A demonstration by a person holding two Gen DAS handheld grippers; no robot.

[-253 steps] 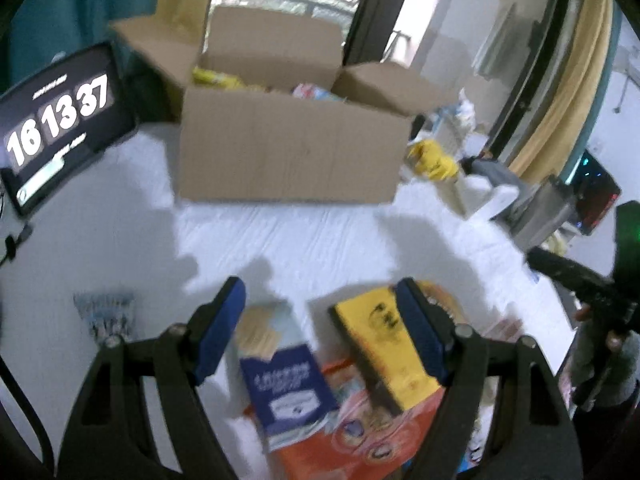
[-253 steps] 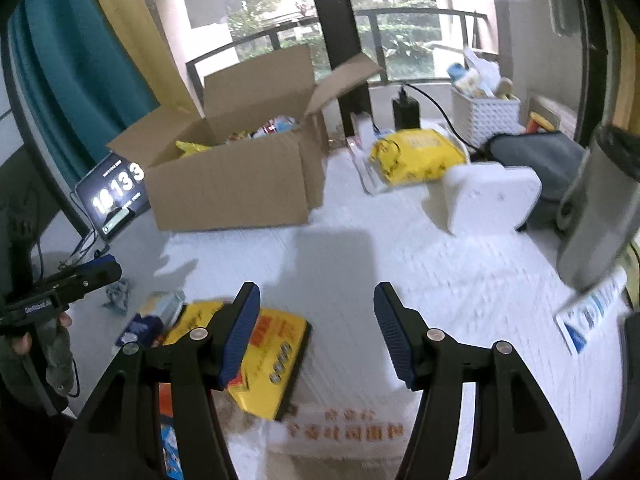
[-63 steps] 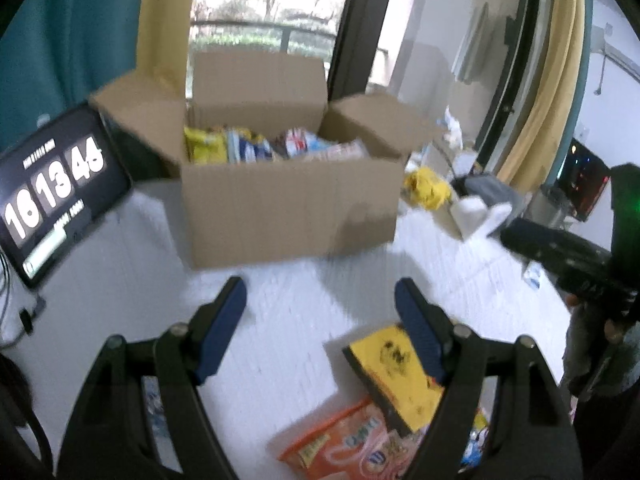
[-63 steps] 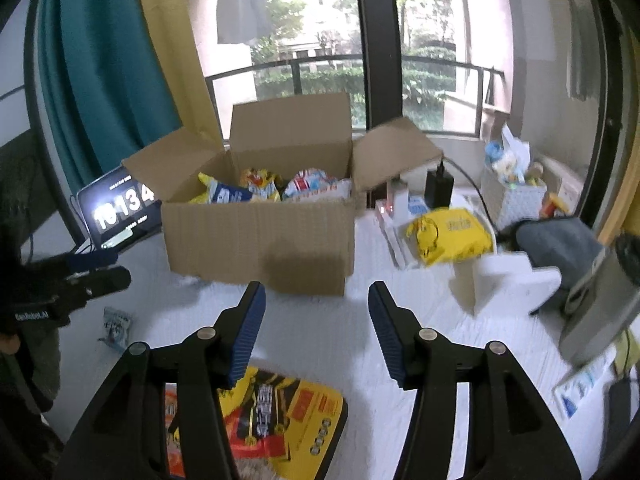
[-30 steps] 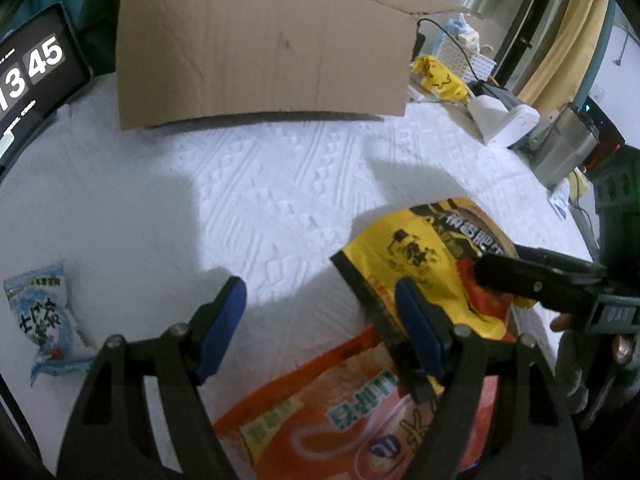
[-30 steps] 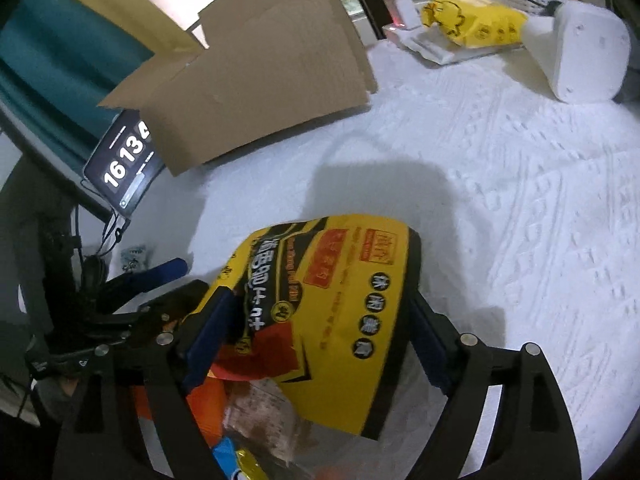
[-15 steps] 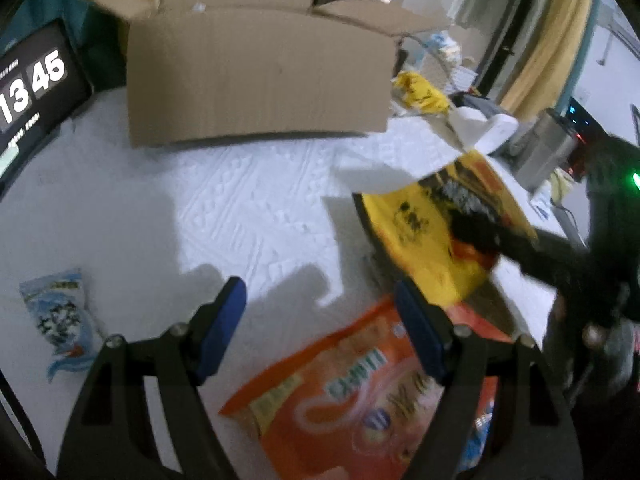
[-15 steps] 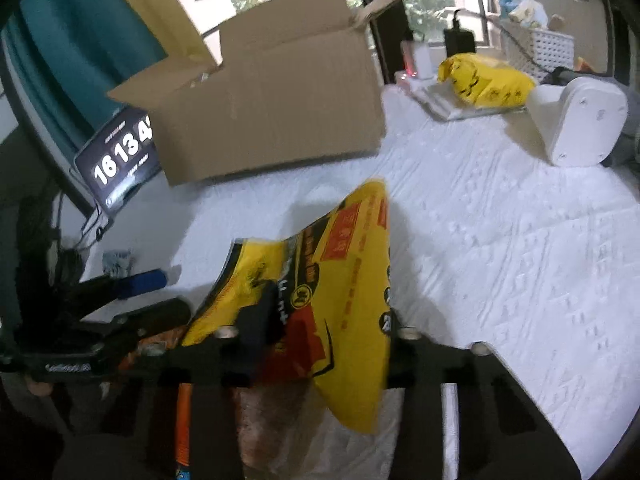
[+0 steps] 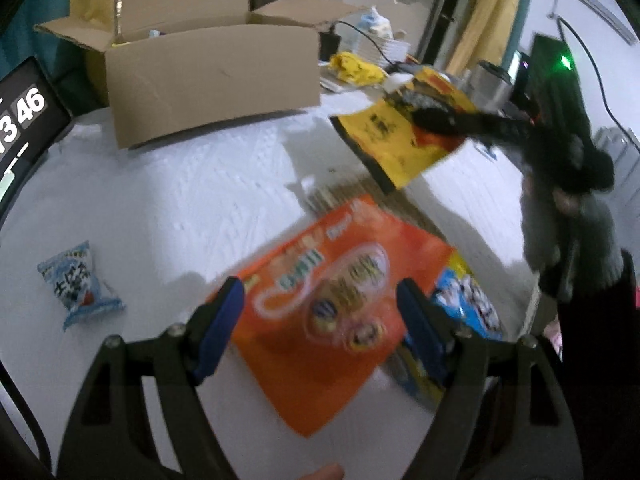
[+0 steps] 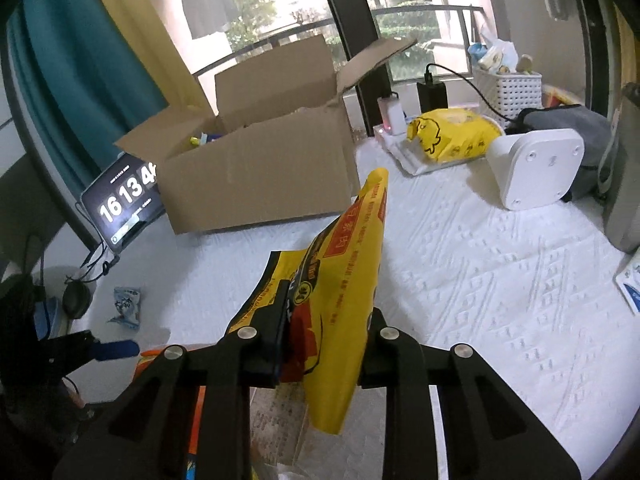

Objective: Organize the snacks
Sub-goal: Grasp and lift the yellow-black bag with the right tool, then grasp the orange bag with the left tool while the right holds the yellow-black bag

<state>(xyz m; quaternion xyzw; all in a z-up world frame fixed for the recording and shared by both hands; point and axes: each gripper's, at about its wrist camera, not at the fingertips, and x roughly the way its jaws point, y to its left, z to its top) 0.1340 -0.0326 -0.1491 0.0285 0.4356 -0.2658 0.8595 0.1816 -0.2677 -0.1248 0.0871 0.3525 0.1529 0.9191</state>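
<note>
One open cardboard box (image 10: 256,172). Four snack packets: one yellow (image 10: 340,280), one orange (image 9: 332,312), one blue-and-yellow (image 9: 468,308), one small pale blue (image 9: 76,280). One clock tablet (image 10: 124,200).

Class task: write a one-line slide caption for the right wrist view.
Right gripper closing on a lifted yellow snack bag, facing the open cardboard box across the white tablecloth.
</note>
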